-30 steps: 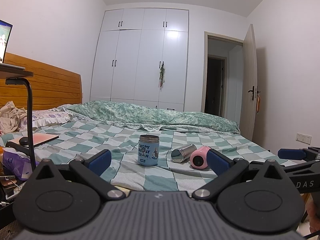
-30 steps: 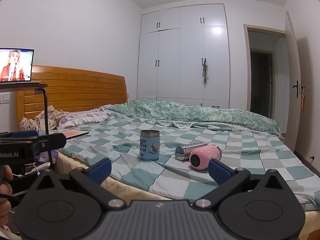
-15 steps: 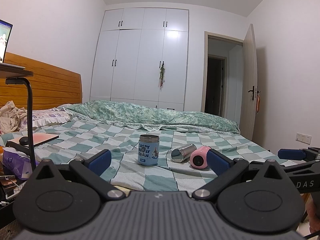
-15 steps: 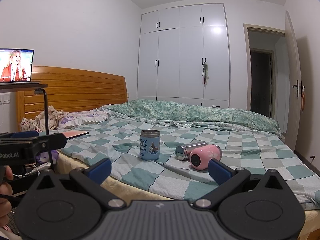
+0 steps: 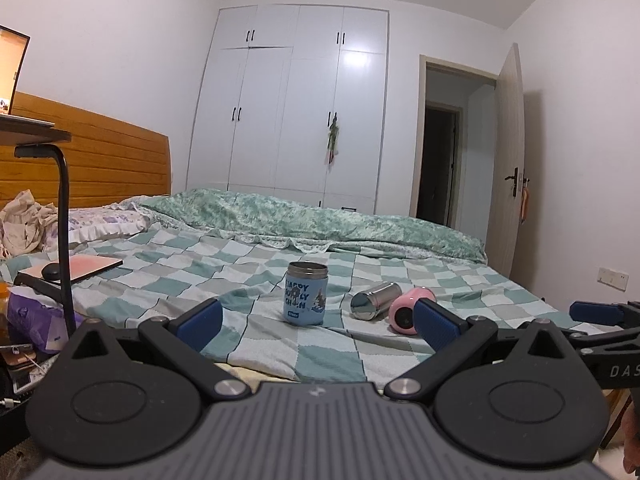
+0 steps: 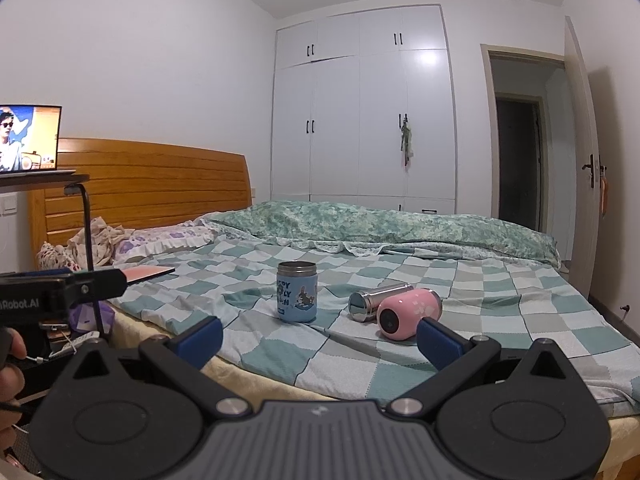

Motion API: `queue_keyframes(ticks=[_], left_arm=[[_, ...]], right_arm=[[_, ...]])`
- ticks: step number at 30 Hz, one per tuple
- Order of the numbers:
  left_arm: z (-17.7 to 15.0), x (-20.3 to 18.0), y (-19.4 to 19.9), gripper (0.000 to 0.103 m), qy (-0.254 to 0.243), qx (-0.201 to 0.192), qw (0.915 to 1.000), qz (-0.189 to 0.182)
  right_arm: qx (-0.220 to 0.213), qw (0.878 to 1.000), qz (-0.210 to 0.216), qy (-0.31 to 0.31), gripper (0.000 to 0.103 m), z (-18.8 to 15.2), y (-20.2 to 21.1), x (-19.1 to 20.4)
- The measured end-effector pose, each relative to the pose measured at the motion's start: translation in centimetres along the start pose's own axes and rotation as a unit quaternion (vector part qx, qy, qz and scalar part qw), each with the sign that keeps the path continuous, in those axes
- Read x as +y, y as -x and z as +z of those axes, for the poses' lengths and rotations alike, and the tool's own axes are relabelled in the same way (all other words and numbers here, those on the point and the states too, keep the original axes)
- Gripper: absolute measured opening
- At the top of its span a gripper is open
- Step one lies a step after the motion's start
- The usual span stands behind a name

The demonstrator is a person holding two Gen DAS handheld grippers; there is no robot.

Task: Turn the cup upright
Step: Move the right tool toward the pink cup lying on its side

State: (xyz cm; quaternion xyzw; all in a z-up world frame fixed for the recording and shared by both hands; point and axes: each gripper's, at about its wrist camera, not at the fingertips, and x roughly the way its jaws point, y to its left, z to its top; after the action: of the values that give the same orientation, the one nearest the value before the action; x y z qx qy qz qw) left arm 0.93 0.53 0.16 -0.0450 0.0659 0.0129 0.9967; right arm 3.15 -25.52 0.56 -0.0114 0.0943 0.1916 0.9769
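Observation:
A pink cup (image 6: 408,313) lies on its side on the checked bedspread, base toward me; it also shows in the left wrist view (image 5: 405,315). A steel cup (image 6: 376,302) lies on its side just left of it, also in the left wrist view (image 5: 375,300). A blue printed cup (image 6: 296,297) stands upright further left, also in the left wrist view (image 5: 305,298). My left gripper (image 5: 318,321) and right gripper (image 6: 320,337) are both open and empty, held short of the bed's near edge, well apart from the cups.
The bed (image 6: 520,320) fills the middle. A side table on a black post (image 5: 64,240) holds a laptop (image 6: 28,140) at the left. A tablet (image 5: 84,266) and mouse lie on the bed's left. Clutter (image 5: 24,320) sits low at the left. The wardrobe and open door are behind.
Neither gripper nor any cup has visibly moved. Only the picture on the laptop screen has changed.

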Motion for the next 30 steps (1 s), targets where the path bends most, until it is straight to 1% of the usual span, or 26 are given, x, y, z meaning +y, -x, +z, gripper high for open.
queue_keyframes(ticks=[4,7,11,15,19,23,25,28,30], left_arm=[[0.9,0.4,-1.3,0.103,0.002,-0.009,1.0000,0.002],[1.8,0.9,-3.3,0.103,0.003,-0.012,0.9999,0.010],[2.7,1.5,-6.6,0.103,0.000,0.006,0.9998,0.019],[2.6,2.0,-9.6,0.103,0.002,0.021,0.9994,0.027],[2.2,2.1,-13.0,0.103,-0.009,0.045,0.9987,0.020],[1.7,2.3,-16.4,0.103,-0.021,0.059,0.9980,0.000],[1.3,2.8,-18.3,0.103,-0.009,0.067,0.9977,-0.005],[1.0,4.0,-20.8,0.103,0.018,0.097,0.9951,-0.005],[0.9,4.6,-22.4,0.103,0.025,0.110,0.9937,-0.001]], right_arm=[[0.005,1.000,-0.003,0.003,0.103,0.6,-1.7,-0.8],[0.008,1.000,-0.003,0.004,0.103,1.4,-4.0,-1.7],[0.017,1.000,0.004,-0.007,0.103,2.1,-7.8,-2.7],[0.028,0.999,0.014,-0.020,0.103,2.8,-11.3,-3.8],[0.031,0.998,0.035,-0.029,0.103,3.7,-14.3,-4.5],[0.040,0.997,0.059,-0.034,0.103,4.8,-17.9,-5.0],[0.046,0.996,0.066,-0.031,0.103,5.2,-19.8,-4.8],[0.055,0.995,0.073,-0.027,0.103,5.7,-22.5,-4.9],[0.062,0.995,0.074,-0.027,0.103,5.9,-24.1,-5.1]])
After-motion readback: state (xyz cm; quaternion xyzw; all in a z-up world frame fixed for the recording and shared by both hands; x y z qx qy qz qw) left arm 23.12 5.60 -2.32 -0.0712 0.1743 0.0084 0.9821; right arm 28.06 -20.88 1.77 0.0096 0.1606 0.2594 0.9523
